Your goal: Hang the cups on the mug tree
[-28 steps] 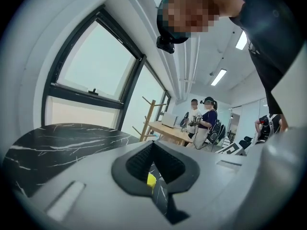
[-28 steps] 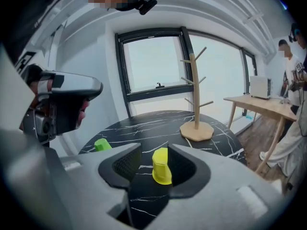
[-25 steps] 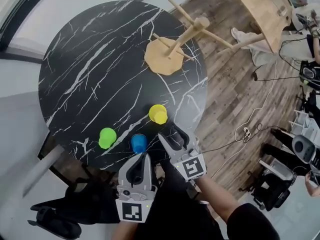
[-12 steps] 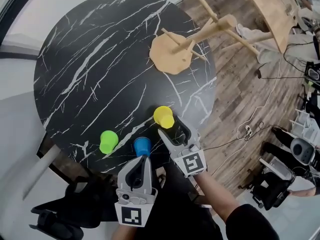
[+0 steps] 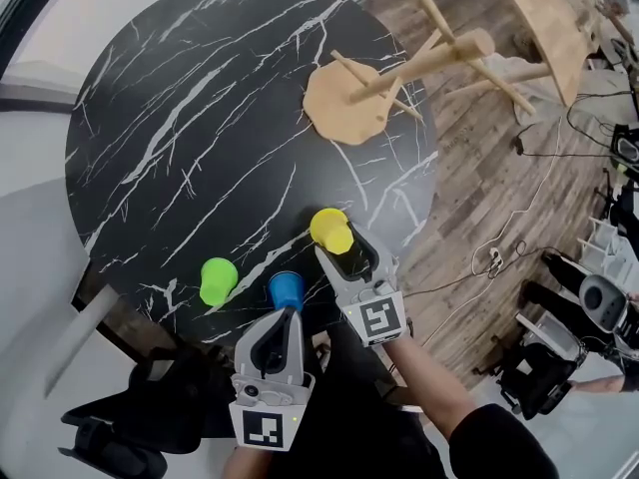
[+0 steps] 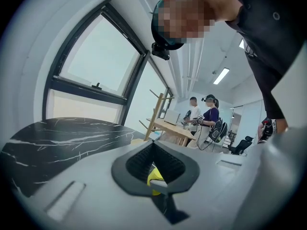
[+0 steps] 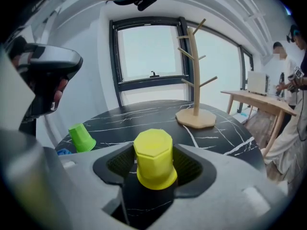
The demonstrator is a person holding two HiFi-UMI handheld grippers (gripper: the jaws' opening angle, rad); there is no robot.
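On the black marble table [image 5: 180,118], a yellow cup [image 5: 331,231] stands mouth down near the front edge. My right gripper [image 5: 337,250] is open with its jaws on either side of this yellow cup [image 7: 153,163], and a gap shows on both sides. The right gripper [image 7: 154,150] has just been closing slightly. A blue cup [image 5: 286,289] and a green cup [image 5: 217,279] sit to the left. Behind the blue cup, my left gripper [image 5: 289,319] is shut and empty. The wooden mug tree [image 5: 344,103] stands bare at the far right of the table.
The table's near edge runs just under both grippers. A wooden table [image 5: 534,18] stands beyond the mug tree on the wood floor, with cables [image 5: 499,247] and black equipment [image 5: 599,297] at the right. Two people [image 6: 204,116] stand far off.
My right gripper has come forward and down, so its jaws now flank the yellow cup and stand wider. The left gripper has stayed about where it was, still shut.
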